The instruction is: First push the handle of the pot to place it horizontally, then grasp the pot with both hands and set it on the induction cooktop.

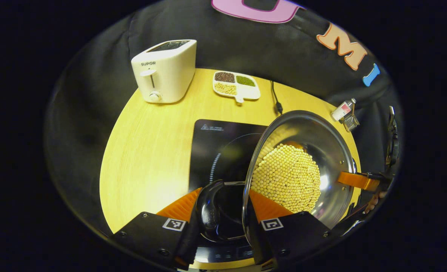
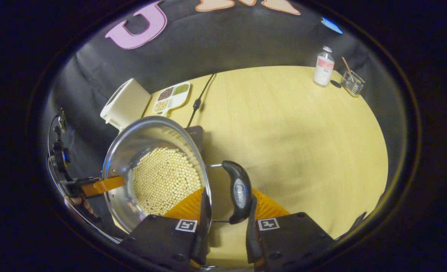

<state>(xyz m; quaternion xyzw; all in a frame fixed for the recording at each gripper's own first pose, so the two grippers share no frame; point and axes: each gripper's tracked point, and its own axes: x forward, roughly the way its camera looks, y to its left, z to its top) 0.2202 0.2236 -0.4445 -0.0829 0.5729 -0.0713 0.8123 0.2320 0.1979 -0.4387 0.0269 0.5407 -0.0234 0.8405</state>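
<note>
We clench both grippers [image 1: 219,211] [image 2: 225,215] on the handles of the pot [image 1: 321,139], full of pale beans [image 1: 287,177], above the cooktop [image 1: 216,147].

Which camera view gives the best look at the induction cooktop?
The left gripper view: the induction cooktop lies near the middle, its black top and ring marking visible, though the pot covers its right part. The right gripper view shows just a dark corner behind the pot's rim.
</note>
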